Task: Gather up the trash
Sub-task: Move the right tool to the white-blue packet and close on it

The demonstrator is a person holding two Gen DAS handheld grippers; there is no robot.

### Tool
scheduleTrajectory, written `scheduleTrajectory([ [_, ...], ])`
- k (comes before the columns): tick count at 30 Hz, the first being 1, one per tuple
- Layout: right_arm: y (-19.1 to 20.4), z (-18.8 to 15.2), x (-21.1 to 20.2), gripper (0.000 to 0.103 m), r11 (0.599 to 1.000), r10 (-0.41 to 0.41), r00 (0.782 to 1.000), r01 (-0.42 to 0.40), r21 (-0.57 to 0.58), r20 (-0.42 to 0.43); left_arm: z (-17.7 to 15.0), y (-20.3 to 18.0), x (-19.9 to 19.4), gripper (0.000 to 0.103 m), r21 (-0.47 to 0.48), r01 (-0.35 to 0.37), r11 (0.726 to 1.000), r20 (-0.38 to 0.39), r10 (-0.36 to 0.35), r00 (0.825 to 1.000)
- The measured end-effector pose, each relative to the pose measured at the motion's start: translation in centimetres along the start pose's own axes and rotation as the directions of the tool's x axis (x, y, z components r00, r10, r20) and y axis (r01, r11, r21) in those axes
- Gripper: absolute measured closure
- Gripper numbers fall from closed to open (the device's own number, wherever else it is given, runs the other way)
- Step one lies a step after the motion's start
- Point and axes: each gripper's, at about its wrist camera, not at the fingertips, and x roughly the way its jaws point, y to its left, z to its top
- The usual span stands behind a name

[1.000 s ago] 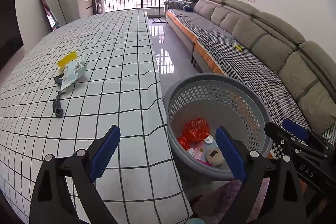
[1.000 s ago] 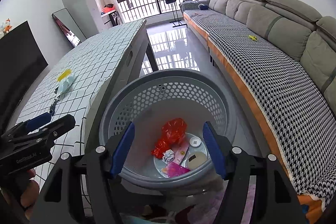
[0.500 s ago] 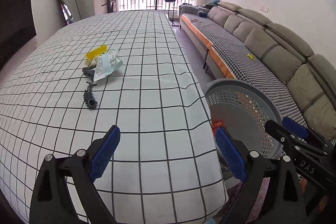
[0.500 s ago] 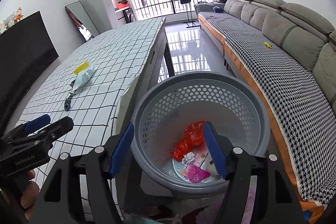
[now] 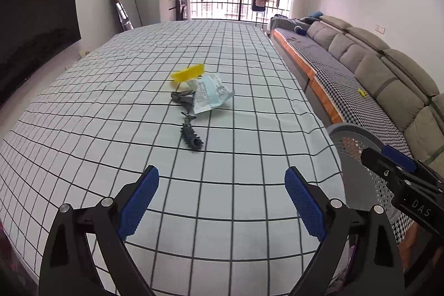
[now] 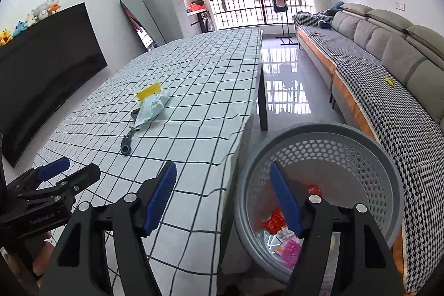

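On the checked tablecloth (image 5: 111, 101) lie a pale blue wrapper (image 5: 211, 94), a yellow packet (image 5: 188, 73) and dark grey scraps (image 5: 191, 135); they also show in the right wrist view, the wrapper (image 6: 153, 106) and the scraps (image 6: 126, 146). My left gripper (image 5: 222, 201) is open and empty above the near table edge. My right gripper (image 6: 223, 200) is open and empty, over the table's corner and the rim of the grey perforated basket (image 6: 369, 157), which holds red and pink trash (image 6: 273, 221).
A grey sofa with a houndstooth cover (image 6: 388, 90) runs along the right. A glossy floor strip (image 6: 288, 85) lies between table and sofa. A large dark TV (image 6: 41, 68) and a leaning mirror (image 6: 141, 24) stand at the left.
Both views have swung left from the basket toward the table. The basket has slid to the right edge of the left view; the trash on the table is now nearer the centre.
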Motion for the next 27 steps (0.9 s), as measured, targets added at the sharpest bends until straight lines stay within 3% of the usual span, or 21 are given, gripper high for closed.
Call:
scheduleTrajectory([
  [9, 3.7, 1.9, 3.4, 0.036, 0.996, 0.053, 0.998, -0.055, -0.065, -0.032, 1.5, 4.7, 1.2, 0.013, -0.049, -0.089, 0.995, 0.015, 0.090, 0.996],
  [17, 6.2, 4.3, 7.2, 0.036, 0.988, 0.116, 0.990, -0.123, -0.089, -0.082, 2.8, 7.4, 2.5, 0.013, -0.069, -0.124, 0.990, 0.025, 0.126, 0.992],
  [27, 8.7, 7.5, 12.8, 0.036, 0.983, 0.099, 0.985, -0.119, -0.140, -0.143, 2.8, 9.8, 5.6, 0.013, -0.117, -0.150, 0.982, -0.006, 0.150, 0.989],
])
